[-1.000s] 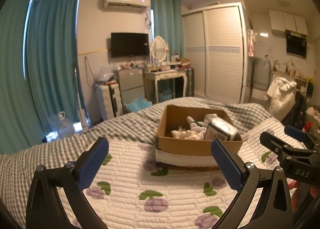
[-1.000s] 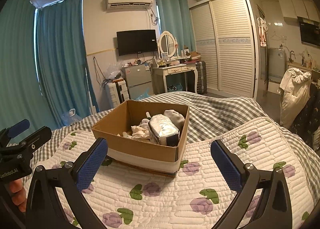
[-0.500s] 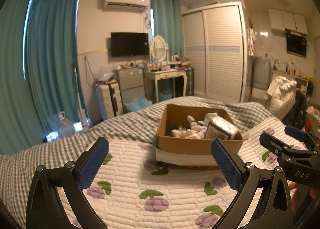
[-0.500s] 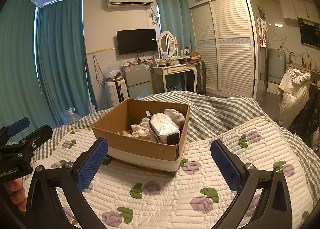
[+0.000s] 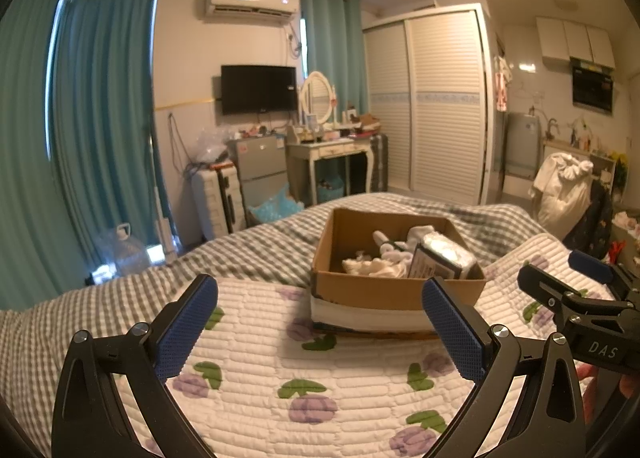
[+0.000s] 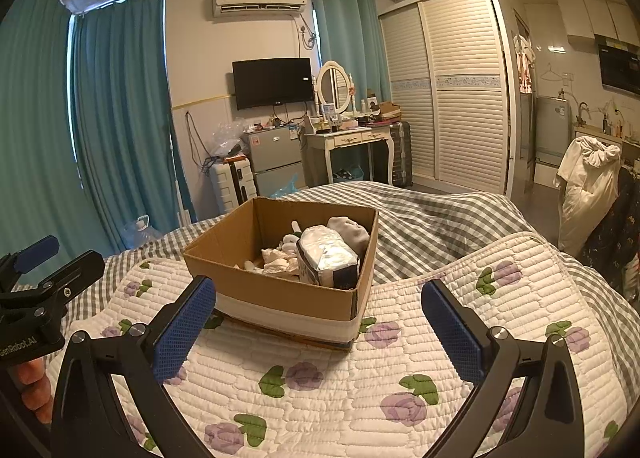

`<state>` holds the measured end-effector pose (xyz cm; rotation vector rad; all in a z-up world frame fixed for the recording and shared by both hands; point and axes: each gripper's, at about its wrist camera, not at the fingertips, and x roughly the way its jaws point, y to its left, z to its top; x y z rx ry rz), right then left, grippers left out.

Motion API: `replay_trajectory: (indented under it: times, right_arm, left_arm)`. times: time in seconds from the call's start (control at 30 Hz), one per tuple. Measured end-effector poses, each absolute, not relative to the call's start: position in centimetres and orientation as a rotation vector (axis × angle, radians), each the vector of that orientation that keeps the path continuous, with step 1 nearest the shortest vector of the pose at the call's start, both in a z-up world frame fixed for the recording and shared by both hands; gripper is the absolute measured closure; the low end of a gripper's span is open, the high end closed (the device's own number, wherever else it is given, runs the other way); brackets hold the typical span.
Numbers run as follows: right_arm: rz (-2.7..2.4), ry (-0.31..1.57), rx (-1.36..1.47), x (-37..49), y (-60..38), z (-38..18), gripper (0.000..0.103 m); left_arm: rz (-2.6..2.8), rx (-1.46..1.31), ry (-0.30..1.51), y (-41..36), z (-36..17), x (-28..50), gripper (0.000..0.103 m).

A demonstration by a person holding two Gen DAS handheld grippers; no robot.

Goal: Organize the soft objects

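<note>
A brown cardboard box stands on the bed's quilted floral pad. It holds a silvery tissue pack, white soft cloths and a grey-white rolled cloth. My left gripper is open and empty, just before the box and to its left. My right gripper is open and empty, close before the box. Each gripper shows at the edge of the other's view.
The quilted pad with purple flowers lies over a grey checked blanket. Behind the bed are teal curtains, a small fridge, a dressing table, a suitcase and a wardrobe.
Both views have shifted very slightly; the box sits a touch lower in the left wrist view. Both grippers stay open and empty.
</note>
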<state>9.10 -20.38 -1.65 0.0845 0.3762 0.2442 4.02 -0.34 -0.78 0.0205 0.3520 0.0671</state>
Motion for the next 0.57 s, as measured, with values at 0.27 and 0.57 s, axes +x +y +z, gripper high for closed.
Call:
replay_trajectory:
  times: [0.27,0.57]
  right_arm:
    - [0.244,0.377,0.085,9.13,-20.38,-1.67,0.000]
    - [0.237,0.385,0.084,9.07,-20.36,-1.80,0.000]
  left_arm:
    - [0.067,0.021,0.352,-0.41,-0.77,4.02,0.000]
    - [0.061,0.027,0.356,-0.50,-1.05,4.11,0.000]
